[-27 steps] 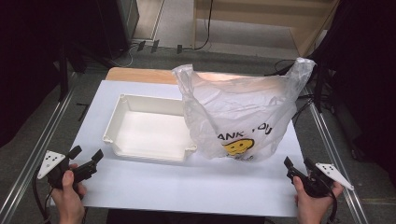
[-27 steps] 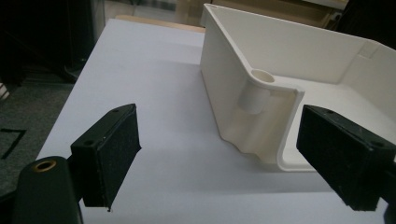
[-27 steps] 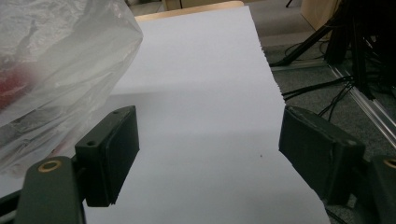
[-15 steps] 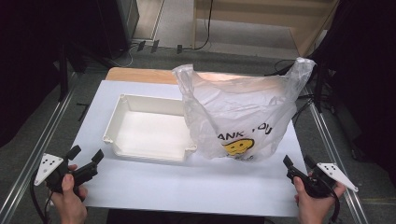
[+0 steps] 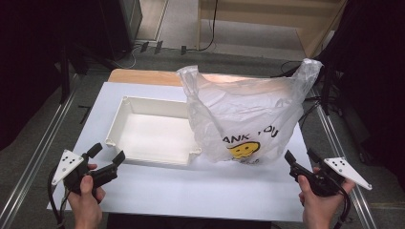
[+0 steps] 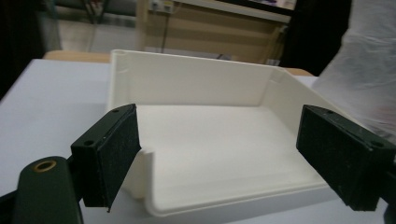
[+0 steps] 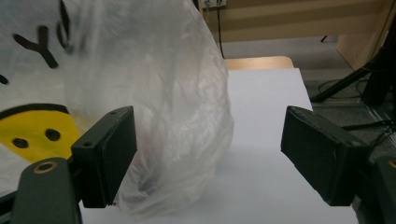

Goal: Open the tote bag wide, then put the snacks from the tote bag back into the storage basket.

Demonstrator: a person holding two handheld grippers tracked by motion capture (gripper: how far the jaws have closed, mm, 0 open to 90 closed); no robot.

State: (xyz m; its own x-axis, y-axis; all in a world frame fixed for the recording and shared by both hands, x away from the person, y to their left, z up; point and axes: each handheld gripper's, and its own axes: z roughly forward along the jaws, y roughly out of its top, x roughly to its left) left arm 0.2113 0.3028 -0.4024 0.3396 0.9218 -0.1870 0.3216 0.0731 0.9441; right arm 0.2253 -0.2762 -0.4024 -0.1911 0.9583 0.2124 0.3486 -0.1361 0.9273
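Two things sit on the white desk (image 5: 157, 191): a shallow white tray (image 5: 153, 136) and a thin, see-through plastic bag (image 5: 248, 117) printed with dark letters and a yellow smiley face (image 5: 244, 150). The bag stands puffed up just beside the tray, its side touching or overlapping the tray's right end.

The left hand-held gripper (image 5: 106, 153) is held above the near left corner of the desk, jaws spread wide and holding nothing. The tray lies just ahead of it; in the left gripper view its near rim (image 6: 224, 205) runs between the two black pads (image 6: 109, 154), apart from both. The bag (image 6: 369, 70) shows ahead and to that gripper's right.

The right hand-held gripper (image 5: 301, 157) is held at the near right edge of the desk, jaws also wide apart and empty. The bag stands ahead and to its left, near the tips without touching them. In the right gripper view the bag (image 7: 154, 93) bulges behind the left pad (image 7: 109, 154), and bare desk (image 7: 261, 158) lies between the pads.

A person's hands (image 5: 86, 202) grip both tools from the near side.
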